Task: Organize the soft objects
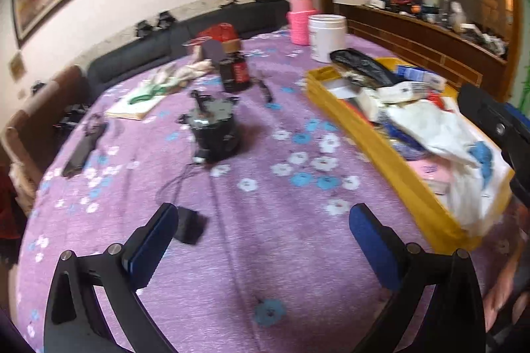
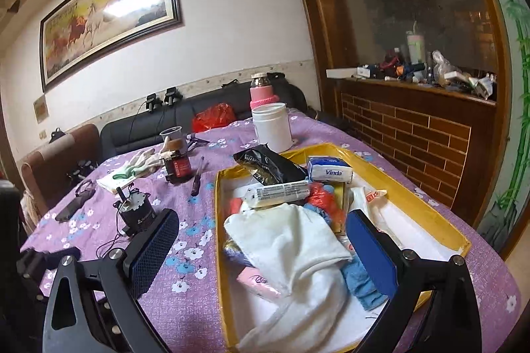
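A yellow tray [image 2: 430, 200] [image 1: 391, 161] on the purple flowered tablecloth [image 1: 265, 240] holds a white towel [image 2: 298, 250] [image 1: 440, 134], a blue cloth [image 2: 357, 283], a Vinda tissue pack [image 2: 329, 169], a black pouch [image 2: 268, 164] and other small packs. White gloves [image 2: 145, 159] [image 1: 185, 73] lie at the far side of the table. My right gripper [image 2: 261, 230] hangs open just above the towel in the tray. My left gripper [image 1: 265, 220] is open over bare cloth, left of the tray, with nothing between its fingers.
A black round device [image 1: 213, 131] with a cable, a dark jar [image 1: 235, 71], a white tub [image 1: 326, 36], a pink bottle [image 1: 301, 18], a screwdriver [image 2: 197, 176] and a small black block [image 1: 190, 225] lie on the table. A dark sofa [image 2: 149, 124] and a wooden cabinet [image 2: 414, 127] stand behind.
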Motion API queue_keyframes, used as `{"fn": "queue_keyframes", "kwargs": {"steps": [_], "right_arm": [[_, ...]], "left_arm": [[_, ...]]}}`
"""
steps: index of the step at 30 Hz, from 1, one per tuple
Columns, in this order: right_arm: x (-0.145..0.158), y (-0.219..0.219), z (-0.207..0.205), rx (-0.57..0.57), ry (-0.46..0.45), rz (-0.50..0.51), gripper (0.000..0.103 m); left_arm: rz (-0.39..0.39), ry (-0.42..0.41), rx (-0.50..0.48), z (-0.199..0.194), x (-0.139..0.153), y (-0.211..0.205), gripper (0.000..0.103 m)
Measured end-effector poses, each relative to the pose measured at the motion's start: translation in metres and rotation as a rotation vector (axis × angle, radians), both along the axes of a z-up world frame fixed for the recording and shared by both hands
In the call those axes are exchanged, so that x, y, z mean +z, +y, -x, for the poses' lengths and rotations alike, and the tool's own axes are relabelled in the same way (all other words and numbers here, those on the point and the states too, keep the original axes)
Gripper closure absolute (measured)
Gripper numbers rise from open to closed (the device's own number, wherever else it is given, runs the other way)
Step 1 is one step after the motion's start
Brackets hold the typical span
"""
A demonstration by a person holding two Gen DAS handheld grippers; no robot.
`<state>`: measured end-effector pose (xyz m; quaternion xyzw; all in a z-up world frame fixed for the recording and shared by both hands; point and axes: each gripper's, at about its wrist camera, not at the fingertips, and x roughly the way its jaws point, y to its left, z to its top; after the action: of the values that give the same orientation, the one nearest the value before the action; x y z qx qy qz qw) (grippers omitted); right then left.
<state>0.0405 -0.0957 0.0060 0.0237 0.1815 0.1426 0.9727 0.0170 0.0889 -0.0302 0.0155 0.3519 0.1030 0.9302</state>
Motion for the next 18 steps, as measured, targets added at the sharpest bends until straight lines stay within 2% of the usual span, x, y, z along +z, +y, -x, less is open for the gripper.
{"fn": "queue_keyframes", "kwargs": {"steps": [5,10,18], "right_arm": [[-0.0022,0.0011,0.0013,-0.049,-0.021,0.015,0.001],[-0.0017,0.0022,-0.0027,-0.074,-0.004,0.036,0.001],[-0.0012,0.0077,0.0041,-0.058,-0.037,0.063,0.001]], "left_arm": [[-0.033,-0.025,-0.018,0.0052,0.0004,-0.0084,0.001],[-0.004,0.009,-0.047,0.0004,-0.0026,-0.0081,0.001],[-0.004,0.012,-0.026,0.0,-0.0053,-0.0068,0.001]]}}
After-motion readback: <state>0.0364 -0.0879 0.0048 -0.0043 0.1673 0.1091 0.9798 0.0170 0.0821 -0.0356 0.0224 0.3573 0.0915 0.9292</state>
